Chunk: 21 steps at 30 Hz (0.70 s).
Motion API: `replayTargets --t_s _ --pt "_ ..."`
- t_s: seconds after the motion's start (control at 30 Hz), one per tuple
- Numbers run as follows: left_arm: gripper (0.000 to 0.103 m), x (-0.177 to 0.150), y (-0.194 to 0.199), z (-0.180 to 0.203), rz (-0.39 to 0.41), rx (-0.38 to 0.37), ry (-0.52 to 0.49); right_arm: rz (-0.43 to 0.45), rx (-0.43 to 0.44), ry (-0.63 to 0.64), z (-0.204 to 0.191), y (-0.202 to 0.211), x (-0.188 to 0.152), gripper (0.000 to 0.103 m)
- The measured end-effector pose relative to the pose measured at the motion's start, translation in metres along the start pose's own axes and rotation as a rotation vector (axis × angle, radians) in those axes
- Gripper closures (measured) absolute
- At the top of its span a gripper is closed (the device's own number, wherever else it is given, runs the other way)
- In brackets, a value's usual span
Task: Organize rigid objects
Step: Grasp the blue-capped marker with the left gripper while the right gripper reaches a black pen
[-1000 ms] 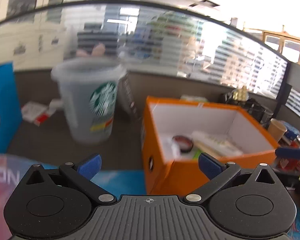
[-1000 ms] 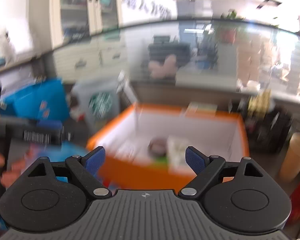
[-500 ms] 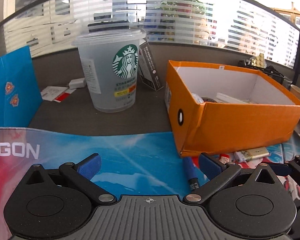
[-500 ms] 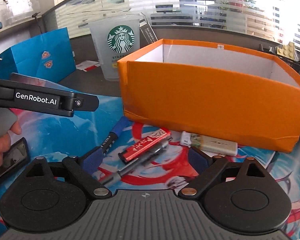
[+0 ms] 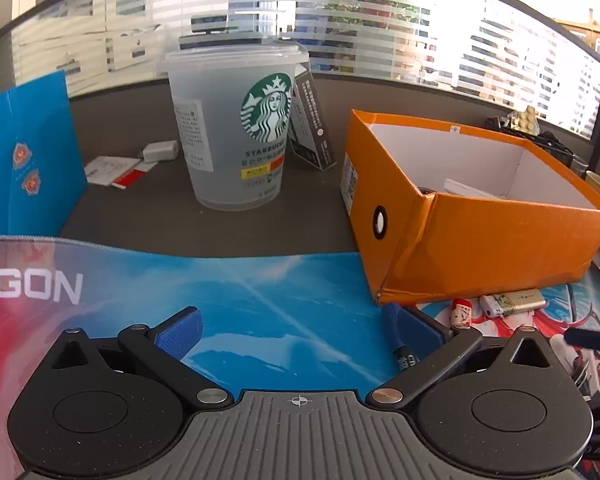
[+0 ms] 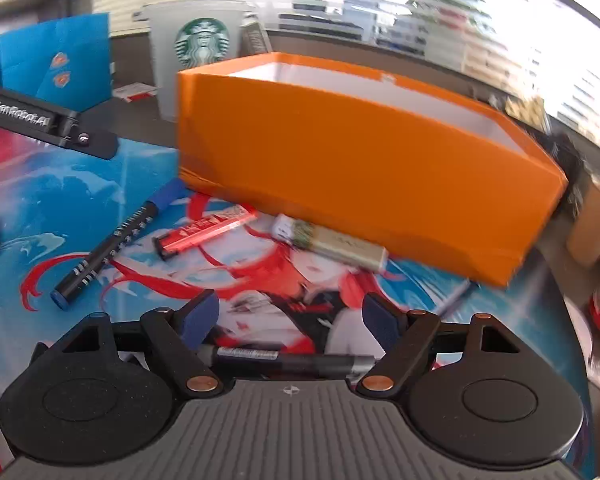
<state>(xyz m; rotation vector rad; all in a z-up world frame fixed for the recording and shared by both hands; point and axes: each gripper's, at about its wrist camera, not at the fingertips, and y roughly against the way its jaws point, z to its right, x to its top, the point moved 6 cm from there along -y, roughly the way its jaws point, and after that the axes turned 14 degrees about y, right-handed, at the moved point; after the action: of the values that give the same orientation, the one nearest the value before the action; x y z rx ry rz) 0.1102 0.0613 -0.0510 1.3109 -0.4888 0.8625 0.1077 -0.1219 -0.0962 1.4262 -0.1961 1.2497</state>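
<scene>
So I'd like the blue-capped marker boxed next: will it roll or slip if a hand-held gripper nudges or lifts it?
The marker looks like a stiff round barrel lying flat on the mat, so a sideways nudge would probably roll it. Its smooth printed body may slip somewhat. It seems light, so gripping mid-barrel should lift it level.

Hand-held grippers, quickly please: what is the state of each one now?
Left hand-held gripper: open, holding nothing.
Right hand-held gripper: open, jaws just been closing, holding nothing; a dark pen lies under it on the mat.
</scene>
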Motion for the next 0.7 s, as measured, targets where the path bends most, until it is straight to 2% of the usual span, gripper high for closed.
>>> replayTargets --t_s 0.07,0.13,0.2,0.3,0.37,0.43,0.53,0.6,0.7 --pt "0.0 -0.004 0.0 0.003 -0.009 -0.01 -0.011 0.017 0.034 -0.056 0.006 0.002 -0.006 0.026" --pt "0.0 -0.008 0.0 0.007 -0.016 -0.009 -0.032 0.03 0.023 -0.049 0.007 0.005 -0.012 0.026" --pt "0.0 -0.012 0.001 0.008 -0.021 -0.006 -0.049 0.034 0.052 -0.073 0.01 0.009 -0.013 0.027" --pt "0.0 -0.013 0.005 0.006 -0.021 -0.005 -0.055 0.089 0.139 -0.082 0.025 0.028 -0.008 0.026" --pt "0.0 -0.013 0.006 0.004 -0.02 -0.005 -0.044 0.071 0.248 0.014 0.026 0.038 -0.009 0.024" --pt "0.0 -0.012 0.002 0.005 -0.027 -0.007 -0.032 0.071 0.308 0.109 0.025 0.041 -0.009 0.024" --pt "0.0 -0.017 -0.003 0.011 -0.053 -0.015 -0.021 0.052 0.397 0.094 0.026 0.027 -0.006 0.024" --pt "0.0 -0.023 -0.004 0.017 -0.068 -0.036 -0.038 0.022 0.418 0.084 0.025 0.017 -0.01 0.024" --pt "0.0 -0.031 -0.003 0.025 -0.062 -0.034 -0.086 0.009 0.376 0.154 0.013 0.025 -0.018 0.024"
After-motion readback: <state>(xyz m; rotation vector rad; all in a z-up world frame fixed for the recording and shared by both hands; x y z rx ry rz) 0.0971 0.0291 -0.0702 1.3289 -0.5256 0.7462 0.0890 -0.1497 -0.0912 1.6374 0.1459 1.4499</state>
